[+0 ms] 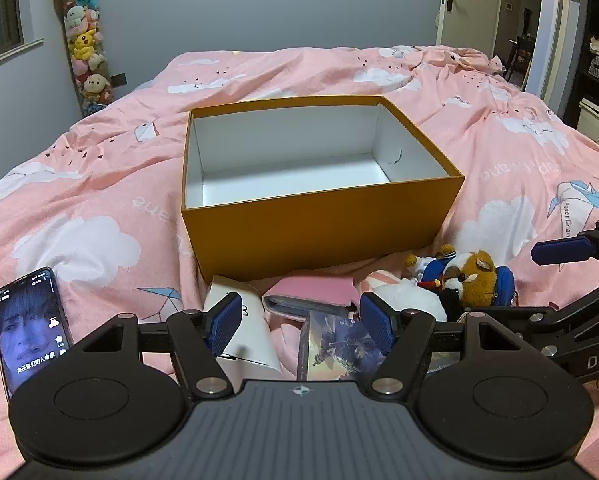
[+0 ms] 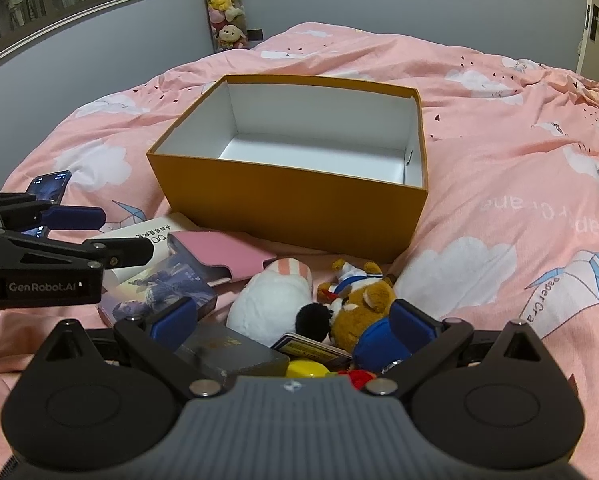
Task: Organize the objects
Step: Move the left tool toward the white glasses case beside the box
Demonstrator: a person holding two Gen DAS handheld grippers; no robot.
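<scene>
A: What's the biggest thing there?
B: The pink quilt (image 1: 99, 184) over the bed, and on it the orange box (image 1: 319, 224), open-topped, white inside, nothing in it.
A: And the clutter?
B: It lies in front of the box's near wall, between box and grippers. A white book (image 1: 247, 332), a pink case (image 1: 311, 296), a picture card box (image 1: 335, 348), a white plush (image 2: 271, 304), a brown bear plush (image 2: 363, 308), a dark flat box (image 2: 227, 352). A lit phone (image 1: 31, 328) lies apart at far left.
A: Where's the left gripper (image 1: 299, 324)?
B: Low over the white book and picture card box, jaws spread, holding nothing; the pink case lies just beyond its tips.
A: The right gripper (image 2: 295, 324)?
B: Also spread wide and holding nothing. The white plush and the bear sit between its fingers, the dark flat box under the left one.
</scene>
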